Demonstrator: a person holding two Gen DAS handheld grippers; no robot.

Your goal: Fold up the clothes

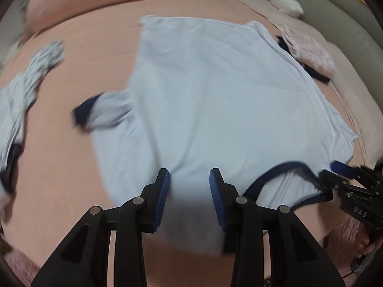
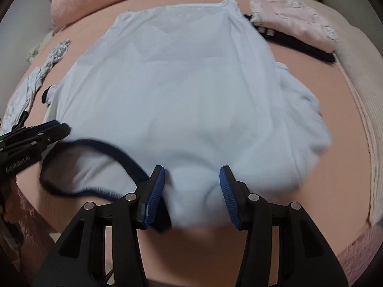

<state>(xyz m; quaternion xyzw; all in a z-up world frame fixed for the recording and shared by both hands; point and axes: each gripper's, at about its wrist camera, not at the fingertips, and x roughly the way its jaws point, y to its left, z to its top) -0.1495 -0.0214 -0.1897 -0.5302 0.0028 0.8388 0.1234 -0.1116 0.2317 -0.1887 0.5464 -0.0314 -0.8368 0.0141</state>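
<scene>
A light blue T-shirt [image 1: 210, 95] [image 2: 186, 91] lies spread on the pink bed, its navy collar [image 1: 282, 174] [image 2: 95, 148] at the near edge. One sleeve with a navy cuff [image 1: 83, 114] sticks out to the left. My left gripper [image 1: 189, 186] stands open over the near shoulder left of the collar, with cloth lying loose between its pads. My right gripper [image 2: 192, 186] is open over the other shoulder, and bunched cloth sits between its pads without being pinched. Each gripper shows in the other's view, the right gripper [image 1: 340, 179] and the left gripper [image 2: 47, 129] on either side of the collar.
A folded pink garment [image 2: 294, 21] lies on a dark garment [image 2: 306, 47] at the far right. A crumpled white patterned garment [image 1: 31, 76] [image 2: 36, 76] lies to the left. A pink pillow [image 1: 83, 2] is at the back, and a beige blanket [image 2: 359, 76] runs along the right edge.
</scene>
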